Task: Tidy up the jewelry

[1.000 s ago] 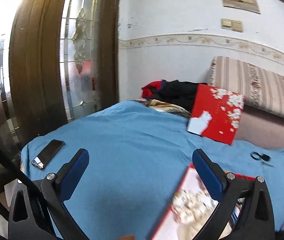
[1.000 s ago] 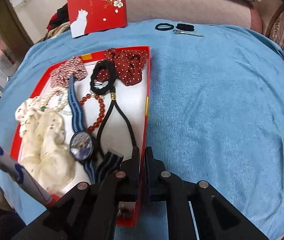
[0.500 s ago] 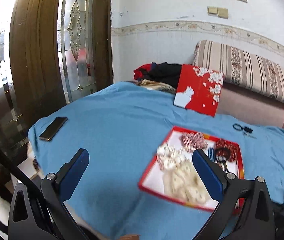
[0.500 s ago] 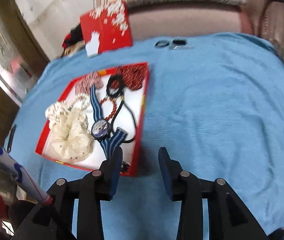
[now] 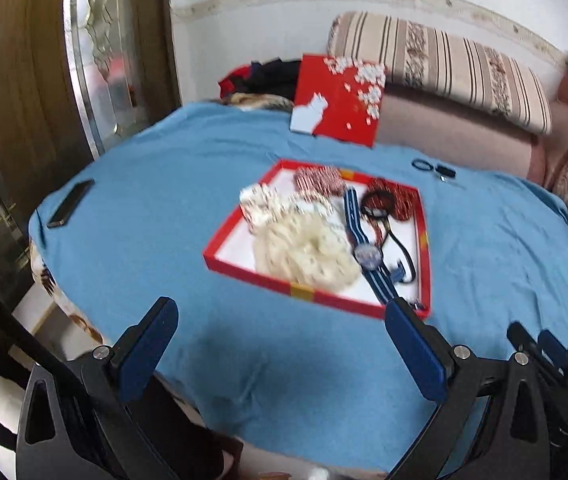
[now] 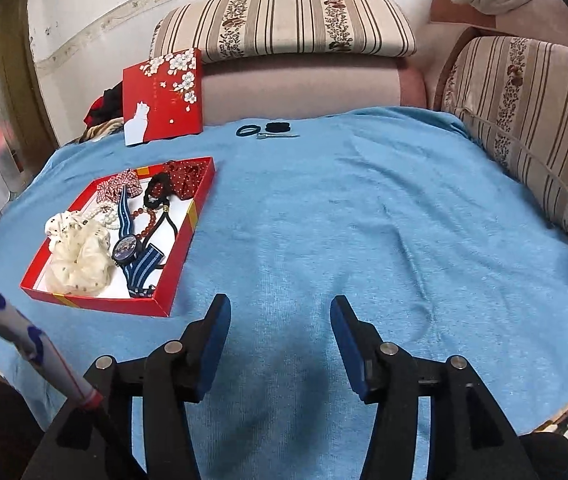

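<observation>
The right gripper (image 6: 280, 332) has released the shallow red cardboard tray (image 6: 188, 232) of jewelry and, like the left gripper (image 5: 280, 344), now hovers apart, suggesting sorting is finished.

Matt blue terry cloth (image 6: 364, 220), glossy red tray (image 6: 96, 304)

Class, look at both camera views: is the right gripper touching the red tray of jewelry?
Apart. The right wrist view shows the right gripper open over bare blue cloth, with a clear strip of cloth between its fingers and the red tray.
</observation>
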